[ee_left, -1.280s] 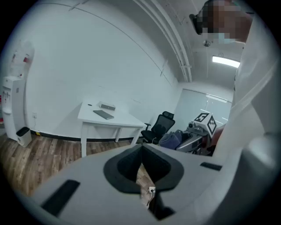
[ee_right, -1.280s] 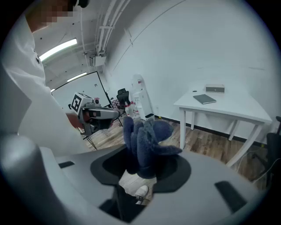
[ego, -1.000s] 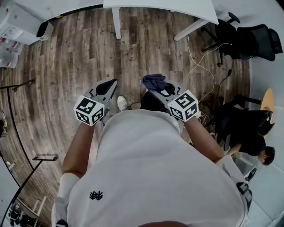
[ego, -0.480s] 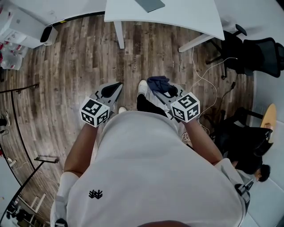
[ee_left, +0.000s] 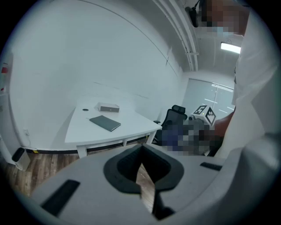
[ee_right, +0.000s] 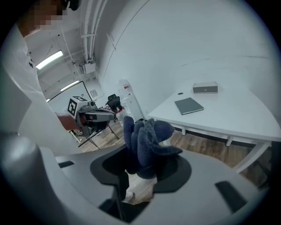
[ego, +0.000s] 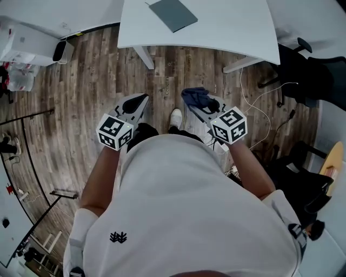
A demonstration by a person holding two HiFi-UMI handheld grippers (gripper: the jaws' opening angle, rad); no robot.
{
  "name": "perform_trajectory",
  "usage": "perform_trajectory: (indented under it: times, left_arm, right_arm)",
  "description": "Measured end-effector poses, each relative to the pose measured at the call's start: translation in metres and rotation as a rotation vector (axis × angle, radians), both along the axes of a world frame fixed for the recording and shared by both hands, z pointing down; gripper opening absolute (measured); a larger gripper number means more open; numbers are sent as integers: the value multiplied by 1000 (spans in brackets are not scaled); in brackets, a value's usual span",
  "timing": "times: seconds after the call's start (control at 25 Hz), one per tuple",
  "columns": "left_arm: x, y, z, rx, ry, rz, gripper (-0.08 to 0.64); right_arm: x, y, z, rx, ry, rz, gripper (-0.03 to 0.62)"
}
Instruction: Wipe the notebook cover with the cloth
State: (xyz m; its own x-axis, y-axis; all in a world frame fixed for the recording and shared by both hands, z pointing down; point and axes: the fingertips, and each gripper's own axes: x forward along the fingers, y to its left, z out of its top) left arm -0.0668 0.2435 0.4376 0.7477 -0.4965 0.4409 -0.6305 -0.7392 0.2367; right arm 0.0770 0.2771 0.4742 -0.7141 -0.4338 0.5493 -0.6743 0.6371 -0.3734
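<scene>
Dark blue fleece up front: a bunched cloth (ego: 193, 97) sits pinched in the right tool (ego: 198, 104), most of it flopping loose past the jaws. The left tool (ego: 138, 101) is pressed together on nothing. The flat dark grey notebook (ego: 173, 13) lies on the white surface (ego: 232, 27), well apart from the 2 tools, near a small grey box (ee_right: 205, 88). Risk 1: the grip seems to catch only the cloth's lower end, so a firm wipe could tug it free. Risk 2: unheld, the notebook may simply slide across the surface.
</scene>
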Motion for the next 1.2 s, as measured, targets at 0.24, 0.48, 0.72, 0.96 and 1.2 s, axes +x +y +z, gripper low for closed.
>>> perform_trajectory:
  times: [0.24,0.48,0.72,0.96,1.2]
  left_arm:
    - [7,-48,9,-7,-5,-24,8]
    - [8,-113,20,3,7,12,6]
    - [4,-191,36,5,-7,56,6]
    - [9,-260,53,2,-6,107,6]
    - [29,-298,83,-26,-27,166,6]
  right_arm:
    - [11,-40,9,-21,-3,22,158]
    - [8,-90,14,-38,28,54,158]
    - [2,-147,13,-55,105,85,158]
    - [-4,-198,21,-87,176,135,158]
    - [-7,-234,32,-107,222,137,158]
